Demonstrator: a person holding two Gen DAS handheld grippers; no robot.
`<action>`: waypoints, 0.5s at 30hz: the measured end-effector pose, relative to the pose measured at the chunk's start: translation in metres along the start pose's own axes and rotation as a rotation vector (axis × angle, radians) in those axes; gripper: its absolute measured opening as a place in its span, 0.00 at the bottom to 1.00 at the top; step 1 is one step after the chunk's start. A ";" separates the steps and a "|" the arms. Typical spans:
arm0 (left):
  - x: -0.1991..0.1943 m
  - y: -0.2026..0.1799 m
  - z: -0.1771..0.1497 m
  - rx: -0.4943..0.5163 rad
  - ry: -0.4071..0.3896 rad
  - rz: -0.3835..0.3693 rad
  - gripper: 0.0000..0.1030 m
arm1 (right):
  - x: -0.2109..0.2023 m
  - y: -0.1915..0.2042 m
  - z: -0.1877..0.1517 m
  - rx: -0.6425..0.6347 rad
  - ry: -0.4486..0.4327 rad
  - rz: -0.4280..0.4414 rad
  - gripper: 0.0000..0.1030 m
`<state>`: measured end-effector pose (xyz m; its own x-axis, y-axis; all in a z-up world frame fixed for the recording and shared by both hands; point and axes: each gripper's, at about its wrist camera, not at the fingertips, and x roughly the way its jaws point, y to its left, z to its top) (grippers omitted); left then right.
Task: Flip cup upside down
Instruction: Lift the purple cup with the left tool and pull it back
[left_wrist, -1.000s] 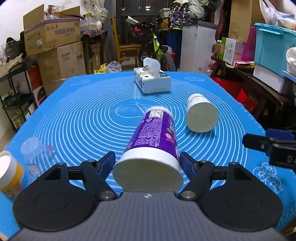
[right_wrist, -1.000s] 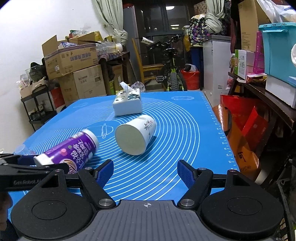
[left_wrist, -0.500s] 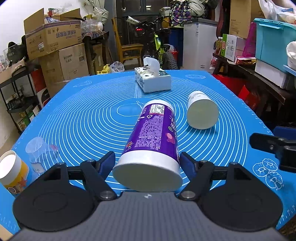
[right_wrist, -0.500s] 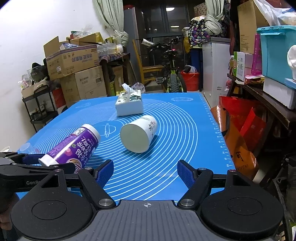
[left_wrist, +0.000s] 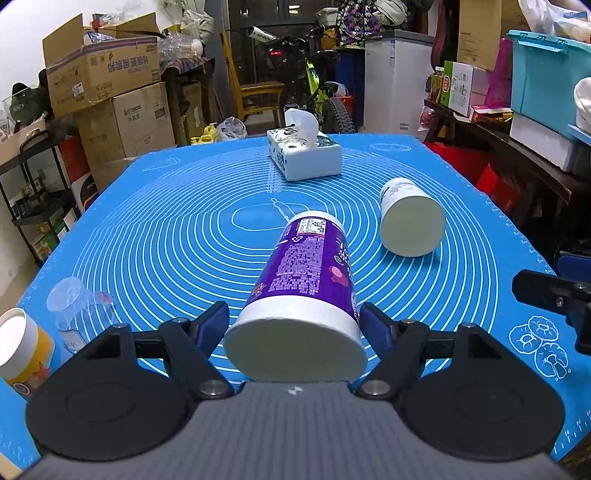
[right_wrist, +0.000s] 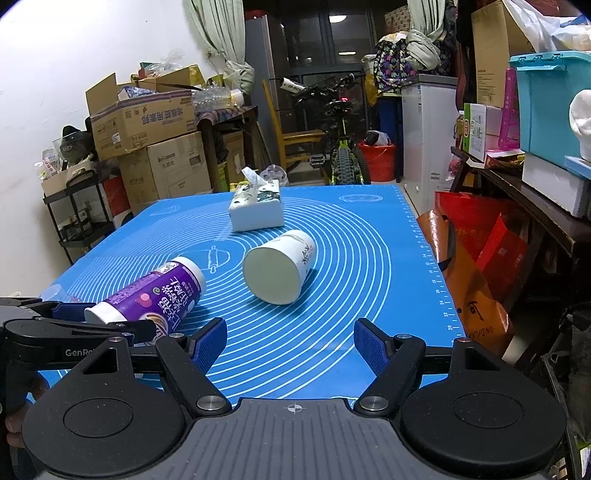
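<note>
My left gripper (left_wrist: 294, 325) is shut on a purple cup (left_wrist: 306, 280) with a white rim, held on its side with its wide end toward the camera, lifted above the blue mat (left_wrist: 147, 229). The same cup (right_wrist: 147, 295) shows in the right wrist view, tilted, with the left gripper (right_wrist: 96, 323) around it. A white paper cup (left_wrist: 410, 221) lies on its side on the mat to the right; it also shows in the right wrist view (right_wrist: 279, 269). My right gripper (right_wrist: 291, 343) is open and empty near the mat's front edge.
A tissue box (left_wrist: 304, 155) stands at the far middle of the mat. A clear plastic cup (left_wrist: 77, 306) and a yellow paper cup (left_wrist: 22, 350) stand at the front left. Boxes, a bicycle and shelves surround the table.
The left gripper has risen and drawn back with the purple cup in it, its far end lifting off the mat. The right gripper has barely moved.
</note>
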<state>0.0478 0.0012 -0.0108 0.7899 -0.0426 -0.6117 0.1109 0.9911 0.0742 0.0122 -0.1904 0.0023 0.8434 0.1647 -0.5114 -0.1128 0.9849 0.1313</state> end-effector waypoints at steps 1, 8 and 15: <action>0.000 0.000 0.000 0.000 0.002 -0.001 0.75 | -0.001 0.000 0.000 0.001 -0.001 0.000 0.77; 0.001 0.001 0.002 -0.016 0.015 -0.007 0.88 | -0.002 0.000 0.000 0.000 -0.001 0.000 0.77; -0.005 0.003 0.003 -0.017 -0.007 -0.016 0.91 | -0.005 0.001 0.001 -0.003 -0.003 0.002 0.77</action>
<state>0.0457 0.0042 -0.0051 0.7922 -0.0593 -0.6073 0.1135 0.9922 0.0511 0.0088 -0.1903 0.0062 0.8447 0.1664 -0.5088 -0.1157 0.9848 0.1299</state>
